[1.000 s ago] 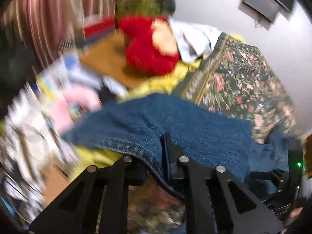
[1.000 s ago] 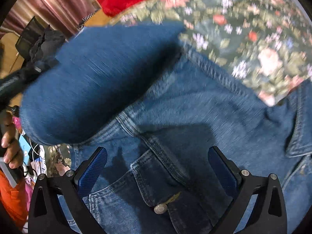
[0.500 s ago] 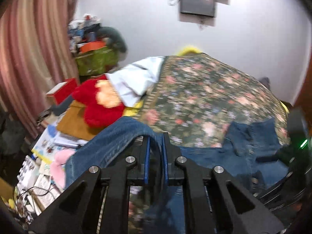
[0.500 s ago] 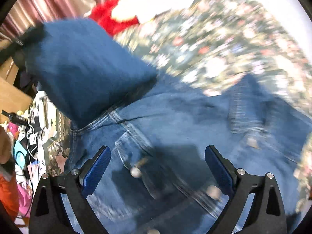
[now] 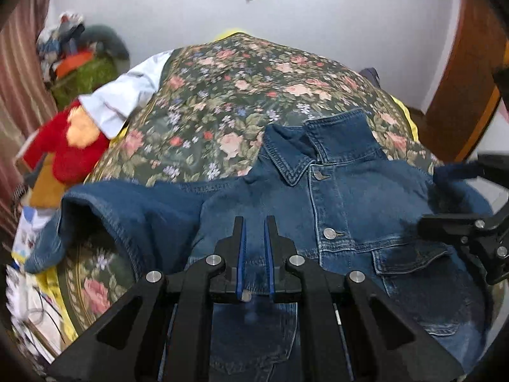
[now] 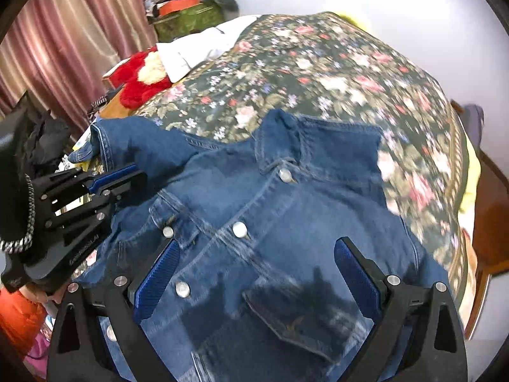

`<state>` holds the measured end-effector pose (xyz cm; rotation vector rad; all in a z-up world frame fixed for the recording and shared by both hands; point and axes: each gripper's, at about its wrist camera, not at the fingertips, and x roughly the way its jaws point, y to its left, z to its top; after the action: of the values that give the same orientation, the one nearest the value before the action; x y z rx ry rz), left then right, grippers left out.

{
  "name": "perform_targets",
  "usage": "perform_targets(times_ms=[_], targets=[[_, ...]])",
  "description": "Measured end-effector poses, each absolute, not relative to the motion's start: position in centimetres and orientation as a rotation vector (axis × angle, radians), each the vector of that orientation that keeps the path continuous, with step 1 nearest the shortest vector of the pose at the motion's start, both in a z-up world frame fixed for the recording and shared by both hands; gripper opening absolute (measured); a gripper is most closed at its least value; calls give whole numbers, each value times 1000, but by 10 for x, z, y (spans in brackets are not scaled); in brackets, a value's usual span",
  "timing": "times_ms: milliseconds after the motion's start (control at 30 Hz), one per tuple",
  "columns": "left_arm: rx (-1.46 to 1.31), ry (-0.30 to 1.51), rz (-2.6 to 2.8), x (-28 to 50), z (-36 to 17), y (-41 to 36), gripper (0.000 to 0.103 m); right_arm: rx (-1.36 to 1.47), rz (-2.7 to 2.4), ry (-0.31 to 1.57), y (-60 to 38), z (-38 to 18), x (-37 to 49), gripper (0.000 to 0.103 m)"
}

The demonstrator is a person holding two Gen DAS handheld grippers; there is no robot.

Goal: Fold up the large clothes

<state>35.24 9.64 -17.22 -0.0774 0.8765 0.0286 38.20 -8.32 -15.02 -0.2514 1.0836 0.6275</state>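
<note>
A blue denim jacket [image 5: 350,197] lies front up and buttoned on a floral bedspread [image 5: 222,95], collar toward the far wall. One sleeve [image 5: 121,203] stretches off to the left, its cuff [image 6: 95,140] arched up near the bed's edge. My left gripper [image 5: 254,222] hovers over the jacket's front beside that armhole. Its jaws are nearly together, and only denim shows through the thin slit, with no cloth bunched at the tips. From the right wrist view the left gripper [image 6: 141,173] sits just under the sleeve. My right gripper [image 6: 257,243] hangs wide open above the chest pocket [image 6: 292,318] with nothing between its fingers.
A red plush toy [image 5: 73,152] and a white cloth [image 5: 127,95] lie at the bed's far left. Pink curtains [image 6: 63,47] and a cluttered green box [image 6: 187,16] stand behind them. Wooden furniture [image 5: 461,95] borders the right. A hand in an orange sleeve [image 6: 19,318] holds the left gripper.
The sleeve that the left gripper held lifted across the jacket's front now stretches out to the left. Both cameras have pulled back and up, so the whole jacket shows.
</note>
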Motion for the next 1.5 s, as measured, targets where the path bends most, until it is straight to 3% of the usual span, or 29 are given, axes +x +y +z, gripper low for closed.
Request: perform_targets(times_ms=[67,133,167,200,233,367,633,967,1067,1133,1200,1267,1500], targets=[[-112,867,49,347,-165,109,16,-240,621,1090,-93,-151,378,97],[-173,845,72,336,-151,134,38,-235,614,1080,-99,-150,375,97],[-213,827,91,331,-145,150,60,-238,608,1072,-101,-149,373,97],[-248,810,116,325,-138,167,74,-240,604,1067,-103,-149,372,97],[-279,794,143,321,-135,181,77,-243,599,1061,-103,-149,372,97],[-427,812,241,315,-138,246,77,-226,604,1059,-100,-151,374,97],[-994,882,295,308,-218,349,77,-226,627,1084,-76,-162,383,97],[-1123,866,328,337,-265,376,77,-278,631,1117,-51,-188,395,97],[-1042,823,386,344,-256,376,67,-290,631,1122,-47,-194,397,97],[-937,826,451,352,-250,375,49,-292,628,1130,-45,-198,399,97],[-816,848,528,359,-245,373,21,-286,626,1142,-45,-202,401,97],[-698,868,583,367,-241,368,10,-281,620,1146,-47,-204,401,97],[-487,776,528,363,-187,331,7,-254,576,1121,-69,-193,398,97]])
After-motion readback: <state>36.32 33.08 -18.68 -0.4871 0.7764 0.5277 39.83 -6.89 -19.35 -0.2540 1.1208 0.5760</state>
